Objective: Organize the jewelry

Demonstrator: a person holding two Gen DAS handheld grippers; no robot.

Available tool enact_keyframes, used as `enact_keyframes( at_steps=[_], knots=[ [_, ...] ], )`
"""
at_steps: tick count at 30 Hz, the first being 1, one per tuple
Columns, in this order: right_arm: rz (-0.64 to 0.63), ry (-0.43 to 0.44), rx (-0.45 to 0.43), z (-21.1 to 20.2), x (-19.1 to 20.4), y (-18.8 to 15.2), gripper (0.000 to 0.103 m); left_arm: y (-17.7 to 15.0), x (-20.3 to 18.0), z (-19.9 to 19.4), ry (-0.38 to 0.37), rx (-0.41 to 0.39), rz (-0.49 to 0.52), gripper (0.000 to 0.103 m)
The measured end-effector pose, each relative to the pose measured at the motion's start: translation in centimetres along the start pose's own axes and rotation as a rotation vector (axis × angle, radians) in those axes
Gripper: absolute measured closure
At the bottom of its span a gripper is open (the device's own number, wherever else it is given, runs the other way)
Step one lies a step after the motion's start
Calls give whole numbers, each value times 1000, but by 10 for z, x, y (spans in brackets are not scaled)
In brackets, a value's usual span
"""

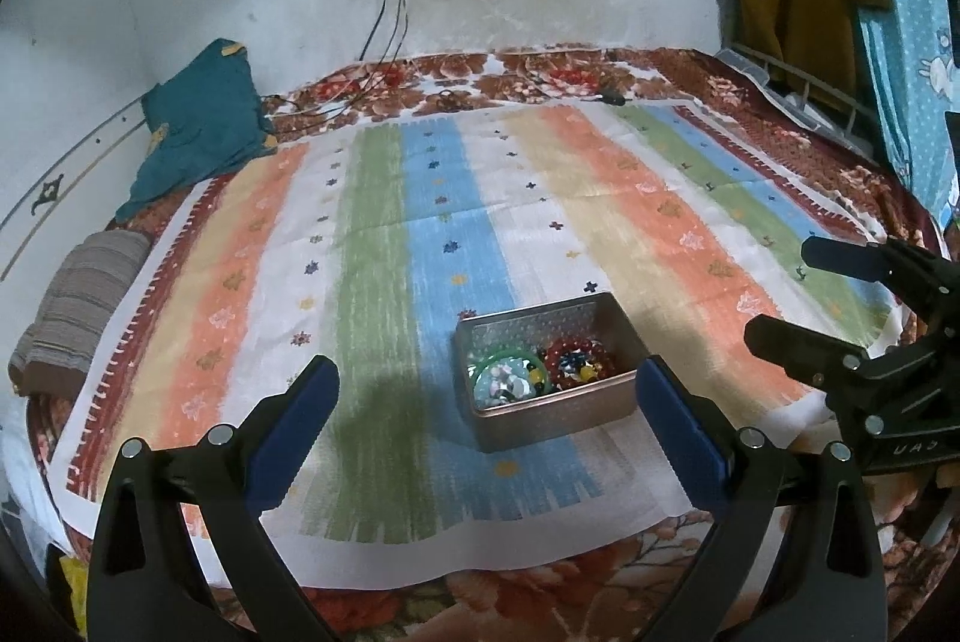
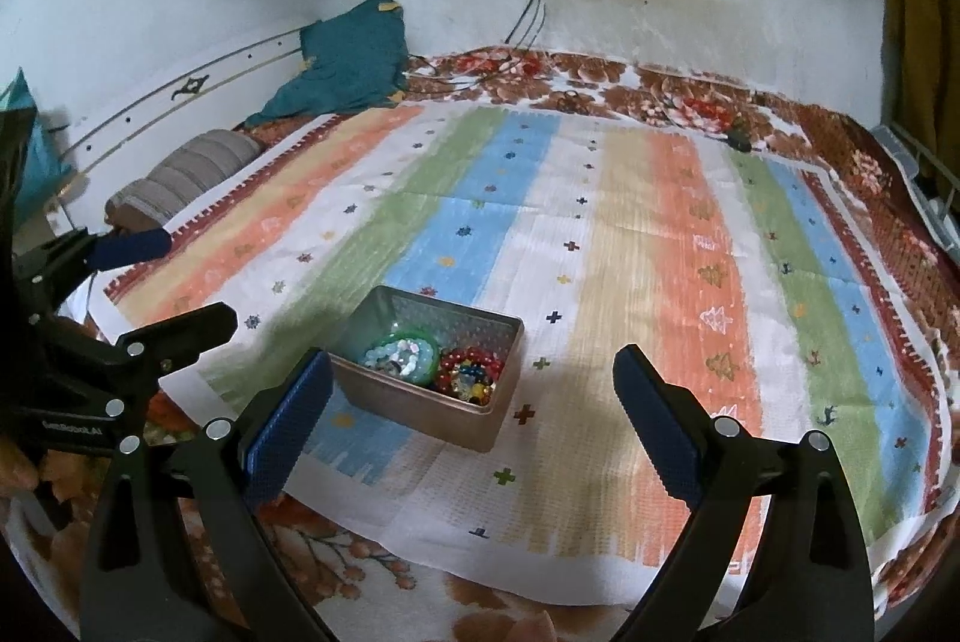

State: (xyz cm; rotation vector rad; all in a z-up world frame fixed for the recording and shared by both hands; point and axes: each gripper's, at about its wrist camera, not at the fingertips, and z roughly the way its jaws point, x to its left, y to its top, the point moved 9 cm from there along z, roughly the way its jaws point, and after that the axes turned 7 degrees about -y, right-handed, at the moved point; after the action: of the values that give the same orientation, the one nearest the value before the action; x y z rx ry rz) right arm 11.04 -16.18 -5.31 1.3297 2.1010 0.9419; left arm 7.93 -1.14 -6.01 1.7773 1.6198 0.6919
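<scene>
A small metal tin [image 1: 606,336] [image 2: 366,390] sits on the striped cloth near the bed's front edge. It holds a green bangle with pale beads [image 1: 501,378] [image 2: 401,353] and red beaded bracelets [image 1: 579,363] [image 2: 471,372]. My left gripper [image 1: 487,405] is open and empty, hovering just in front of the tin. My right gripper [image 2: 471,402] is open and empty, just in front of and right of the tin. Each gripper shows in the other's view: the right one [image 1: 774,291], the left one [image 2: 198,276].
The striped cloth [image 1: 600,198] [image 2: 660,252] covers a floral blanket [image 1: 540,72] on the bed. A teal cloth [image 1: 204,114] [image 2: 348,60] and a grey folded pillow [image 1: 84,300] [image 2: 186,180] lie at the left. Cables [image 1: 390,18] hang from a wall socket.
</scene>
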Motion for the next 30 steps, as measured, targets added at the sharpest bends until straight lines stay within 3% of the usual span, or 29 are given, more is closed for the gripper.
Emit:
enact_keyframes(
  at_steps=[30],
  knots=[
    [22, 0, -32, -9, -3, 7, 8, 3, -8, -8, -32, -33, -23, 6]
  ],
)
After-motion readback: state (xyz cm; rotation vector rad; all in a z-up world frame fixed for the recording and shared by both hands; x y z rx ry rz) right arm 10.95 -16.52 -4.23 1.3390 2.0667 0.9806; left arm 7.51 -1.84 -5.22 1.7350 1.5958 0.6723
